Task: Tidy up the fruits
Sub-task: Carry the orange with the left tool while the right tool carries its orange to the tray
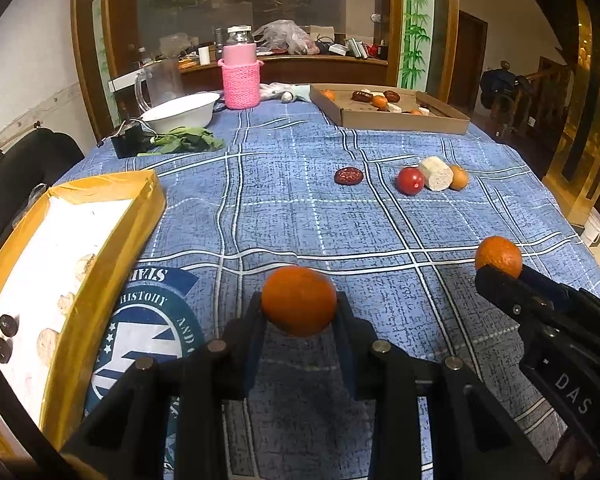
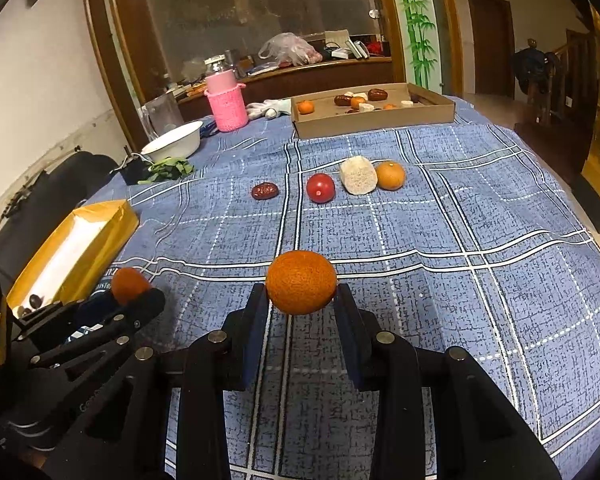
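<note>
My left gripper [image 1: 299, 306] is shut on an orange tangerine [image 1: 299, 300], held above the blue checked cloth [image 1: 284, 216]. My right gripper [image 2: 301, 294] is shut on a second tangerine [image 2: 301, 281]; in the left wrist view it shows at the right with that tangerine [image 1: 498, 256]. The left gripper [image 2: 136, 294] and its tangerine [image 2: 129, 285] appear at the left of the right wrist view. On the cloth farther off lie a red date [image 2: 265, 191], a tomato [image 2: 320, 187], a pale cut cylinder [image 2: 357, 175] and another tangerine [image 2: 390, 175]. A yellow box [image 1: 72, 280] stands at the left.
A brown cardboard tray [image 2: 374, 120] with several fruits sits at the far side. A white bowl [image 1: 180, 110], green leaves [image 1: 188, 140], a pink knitted bottle [image 1: 241, 80] and a clear jug [image 1: 160, 80] stand at the far left. The yellow box holds several dark and pale pieces.
</note>
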